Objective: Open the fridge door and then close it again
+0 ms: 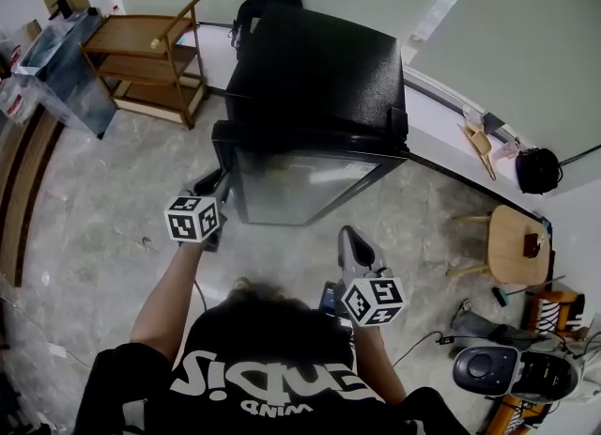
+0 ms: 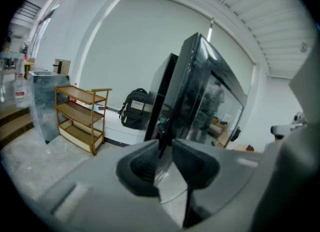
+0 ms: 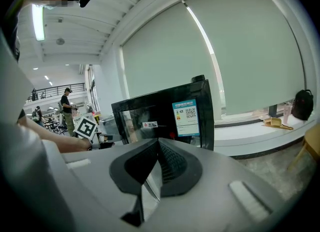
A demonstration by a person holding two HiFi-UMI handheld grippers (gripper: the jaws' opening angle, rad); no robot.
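Nearest, my right gripper (image 1: 349, 236) at lower centre is closed, empty; my left gripper (image 1: 212, 183), jaws narrowly parted at the door (image 1: 315, 189) edge mid-frame, grip unconfirmed, should, I judge, swing it in a steady arc.

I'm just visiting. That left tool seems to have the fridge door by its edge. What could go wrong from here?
1. The left gripper seems to hold the fridge door only by its thin corner edge, so it may slip off as the door swings.
2. The right gripper, shut and empty, hangs just in front of the glass, so the door could knock it.
3. The person stands close and may get bumped.
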